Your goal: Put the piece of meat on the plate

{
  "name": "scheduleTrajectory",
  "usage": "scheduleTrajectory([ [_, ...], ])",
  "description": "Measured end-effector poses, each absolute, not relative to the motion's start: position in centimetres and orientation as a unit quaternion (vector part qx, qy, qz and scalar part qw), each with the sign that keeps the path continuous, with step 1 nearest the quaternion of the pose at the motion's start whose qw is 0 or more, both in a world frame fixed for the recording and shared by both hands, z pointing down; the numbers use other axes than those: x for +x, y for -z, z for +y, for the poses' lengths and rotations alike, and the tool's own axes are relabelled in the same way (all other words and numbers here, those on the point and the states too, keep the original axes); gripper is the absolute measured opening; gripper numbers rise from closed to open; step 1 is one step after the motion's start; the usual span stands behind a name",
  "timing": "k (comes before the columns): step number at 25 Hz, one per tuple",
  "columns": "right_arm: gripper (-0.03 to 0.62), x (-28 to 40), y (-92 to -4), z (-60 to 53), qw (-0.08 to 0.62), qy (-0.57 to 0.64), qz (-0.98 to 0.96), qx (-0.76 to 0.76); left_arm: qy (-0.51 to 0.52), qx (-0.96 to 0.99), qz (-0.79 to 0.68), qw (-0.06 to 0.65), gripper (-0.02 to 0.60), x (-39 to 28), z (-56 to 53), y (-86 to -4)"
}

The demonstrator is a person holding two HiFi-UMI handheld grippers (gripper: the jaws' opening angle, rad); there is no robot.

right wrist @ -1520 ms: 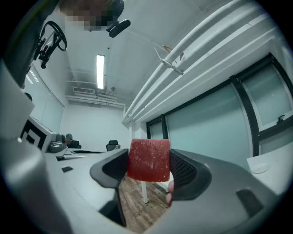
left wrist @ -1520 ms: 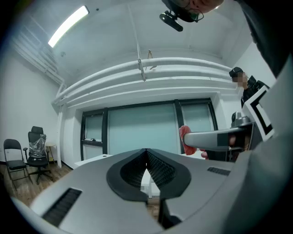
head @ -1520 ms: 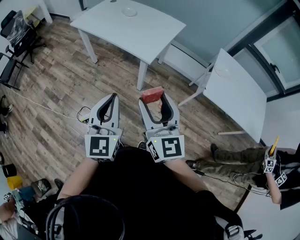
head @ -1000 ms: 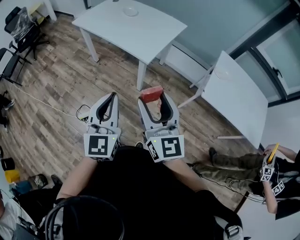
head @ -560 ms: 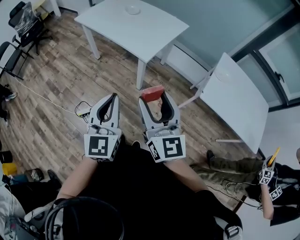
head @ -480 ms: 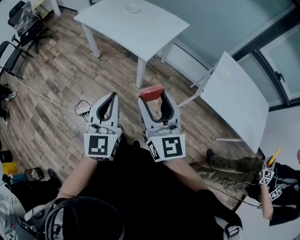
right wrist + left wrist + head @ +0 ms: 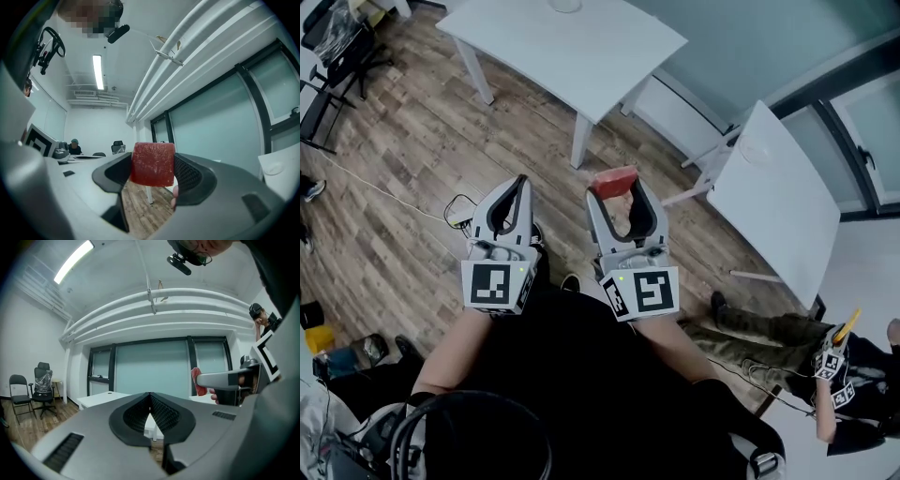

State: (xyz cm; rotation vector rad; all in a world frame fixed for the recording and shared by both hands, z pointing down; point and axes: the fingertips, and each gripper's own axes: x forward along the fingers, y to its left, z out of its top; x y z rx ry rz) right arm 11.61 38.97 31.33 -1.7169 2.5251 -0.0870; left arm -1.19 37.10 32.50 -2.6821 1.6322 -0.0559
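While clamping meat [image 7: 153, 164], right gripper [image 7: 615, 185] seems held level.

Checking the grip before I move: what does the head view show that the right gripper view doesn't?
Head view only: the left gripper, closed and empty, and a black cable on the wood floor. Right gripper view only: the long ceiling light. Both: the red block-shaped piece of meat clamped in the right gripper.
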Motion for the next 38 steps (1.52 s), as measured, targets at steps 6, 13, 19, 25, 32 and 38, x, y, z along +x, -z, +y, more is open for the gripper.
scheduleTrajectory([
  [6,0.285,8.4,-31.6,33.9,0.027,0.031,0.831,-0.555,0.024,-0.858,0.513,-0.017,0.003,-3.1,31.7,-33.1],
  [13,0.285,5.2,-31.2,28.1,0.023,0.030,0.832,-0.553,0.021,-0.866,0.499,-0.021,0.003,-5.1,26.2,-33.2],
  [19,0.285,2.5,-30.4,24.6,0.021,0.017,0.833,-0.552,0.010,-0.872,0.490,-0.012,0.003,-6.9,22.9,-32.5],
  [25,0.285,0.3,-29.5,21.6,0.026,-0.005,0.830,-0.557,0.006,-0.874,0.486,0.002,0.003,-9.2,20.3,-31.8],
  [32,0.285,-0.5,-29.5,19.8,0.027,-0.007,0.829,-0.559,0.014,-0.873,0.487,0.007,0.003,-10.2,18.6,-31.7],
  [38,0.285,0.2,-30.0,17.1,0.030,0.005,0.828,-0.560,0.027,-0.867,0.497,-0.003,0.003,-10.2,15.6,-31.9],
])
